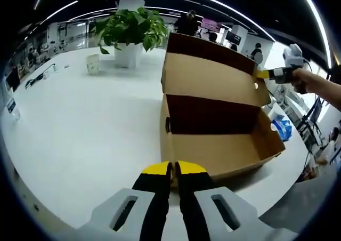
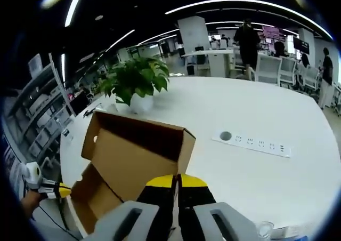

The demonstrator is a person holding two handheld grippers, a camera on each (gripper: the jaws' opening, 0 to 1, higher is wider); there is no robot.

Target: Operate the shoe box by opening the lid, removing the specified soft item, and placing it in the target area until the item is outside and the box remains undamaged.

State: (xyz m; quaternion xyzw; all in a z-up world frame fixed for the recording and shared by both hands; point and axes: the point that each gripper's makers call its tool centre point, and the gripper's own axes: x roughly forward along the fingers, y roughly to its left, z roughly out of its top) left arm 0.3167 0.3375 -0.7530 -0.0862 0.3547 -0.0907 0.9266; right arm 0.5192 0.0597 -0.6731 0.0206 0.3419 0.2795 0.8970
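A brown cardboard shoe box (image 1: 224,153) stands open on the white table (image 1: 96,129), its hinged lid (image 1: 213,78) raised upright. My left gripper (image 1: 173,169) sits at the box's near end wall, jaws shut on the wall's rim. My right gripper (image 1: 264,73) reaches in from the right, held by a hand, yellow tips at the lid's right edge. In the right gripper view the lid (image 2: 133,150) stands just ahead of my right gripper (image 2: 176,181), shut on its edge. The left gripper (image 2: 56,189) touches the box end at lower left. What I see inside is bare cardboard.
A potted plant (image 1: 130,30) and a small white cup (image 1: 93,63) stand at the table's far side. A socket strip (image 2: 256,143) is set into the table top. Behind are desks, chairs and standing people (image 2: 248,38). The table edge runs close to the box's right side.
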